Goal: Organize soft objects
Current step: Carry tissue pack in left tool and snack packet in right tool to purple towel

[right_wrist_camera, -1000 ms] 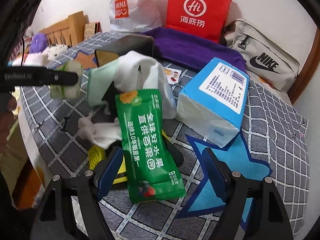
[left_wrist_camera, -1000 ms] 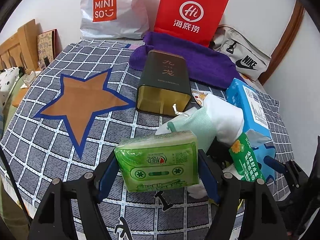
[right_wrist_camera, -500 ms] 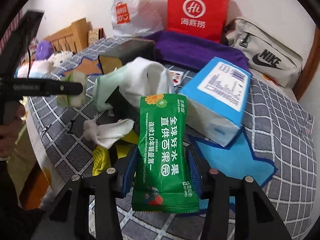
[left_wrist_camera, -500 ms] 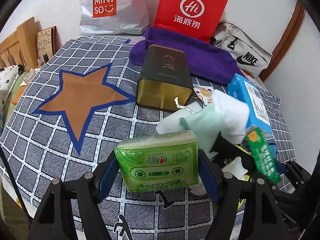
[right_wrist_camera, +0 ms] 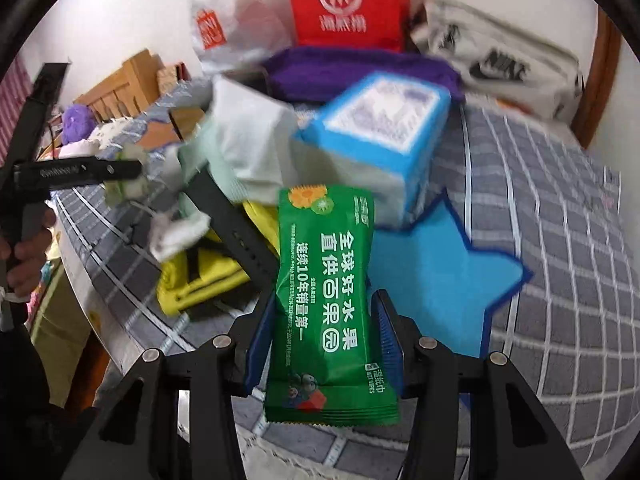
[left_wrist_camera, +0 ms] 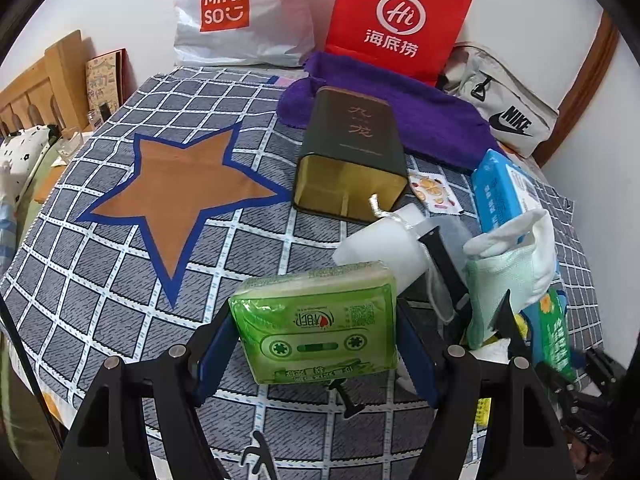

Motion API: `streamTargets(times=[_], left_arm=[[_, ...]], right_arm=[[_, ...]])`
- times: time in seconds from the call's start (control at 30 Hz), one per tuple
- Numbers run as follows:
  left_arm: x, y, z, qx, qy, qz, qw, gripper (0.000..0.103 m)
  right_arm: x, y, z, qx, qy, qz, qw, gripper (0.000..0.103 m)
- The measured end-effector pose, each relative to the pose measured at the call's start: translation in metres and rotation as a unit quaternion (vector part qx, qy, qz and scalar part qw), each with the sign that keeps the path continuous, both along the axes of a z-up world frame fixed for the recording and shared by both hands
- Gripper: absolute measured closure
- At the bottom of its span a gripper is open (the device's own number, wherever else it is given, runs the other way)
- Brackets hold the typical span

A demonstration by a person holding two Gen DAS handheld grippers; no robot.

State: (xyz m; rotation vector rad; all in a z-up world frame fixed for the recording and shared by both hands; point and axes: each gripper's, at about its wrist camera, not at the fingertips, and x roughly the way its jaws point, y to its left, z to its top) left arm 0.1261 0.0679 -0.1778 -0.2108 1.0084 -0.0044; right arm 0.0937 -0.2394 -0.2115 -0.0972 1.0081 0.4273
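Now, the scene by its parts:

Left gripper (left_wrist_camera: 316, 344): clenching a flat light-green plastic pack of tissues with a cassette print (left_wrist_camera: 318, 330), the pads pressing on its two short ends, so its long axis is running across the jaws; it is hanging over the near edge of the grey checked bedspread (left_wrist_camera: 120, 264).

Right gripper (right_wrist_camera: 324, 344): gripping a dark-green foil sachet of wet wipes (right_wrist_camera: 328, 292) by its long sides, the long axis pointing forward, away from the jaws; the view is blurring.

Open box: a dark rectangular tin with a gold inside (left_wrist_camera: 352, 156) is lying on its side mid-bedspread, mouth facing the left gripper.

Deciding relation: the tin is lying straight ahead of the left gripper, which seems nearer it than the right; probably its pack goes first.

Clutter: a blue tissue pack (right_wrist_camera: 380, 136) and pale cloths (left_wrist_camera: 508, 268) are sitting toward the right edge.
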Motion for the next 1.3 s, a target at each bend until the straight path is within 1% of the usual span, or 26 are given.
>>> streamTargets(times=[0.17,0.27,0.33,0.4,0.5,0.6,0.8,0.97,1.17,1.3], left_arm=[[-0.005,-0.023,0.017,-0.006,-0.029,-0.043,0.9986,0.03],[-0.006,-0.041,0.024,-0.015,-0.044,-0.072,0.9964,0.03],[-0.002,-0.053,0.023,-0.016,-0.041,-0.09,0.995,0.03],[0.003,-0.061,0.019,-0.009,-0.033,-0.092,0.9952,0.03],[0.009,-0.062,0.01,-0.003,-0.017,-0.084,0.9963,0.03],[0.011,-0.052,0.006,0.004,-0.008,-0.066,0.9978,0.03],[0.015,-0.019,0.007,0.017,0.0,-0.024,0.9996,0.03],[0.022,0.001,0.01,0.02,0.004,0.0,0.9998,0.03],[0.029,0.011,0.018,0.016,0.002,0.008,0.9998,0.03],[0.035,0.012,0.032,0.018,-0.007,0.003,0.9998,0.03]], right_arm=[[-0.002,0.004,-0.007,-0.006,0.003,0.006,1.0,0.057],[-0.001,0.004,-0.006,0.004,0.003,0.003,1.0,0.059],[-0.001,0.003,-0.007,0.008,0.006,0.007,1.0,0.063],[-0.001,0.0,-0.007,0.007,0.006,0.005,1.0,0.063],[0.002,-0.008,-0.009,0.015,0.012,-0.007,1.0,0.066],[0.005,-0.018,-0.008,0.028,0.017,-0.023,0.999,0.067],[0.008,-0.025,0.002,0.047,0.01,-0.027,0.998,0.068],[0.011,-0.028,0.015,0.056,0.003,-0.024,0.998,0.068],[0.02,-0.029,0.036,0.081,-0.011,-0.027,0.996,0.068],[0.032,-0.027,0.05,0.091,-0.02,-0.029,0.995,0.068]])
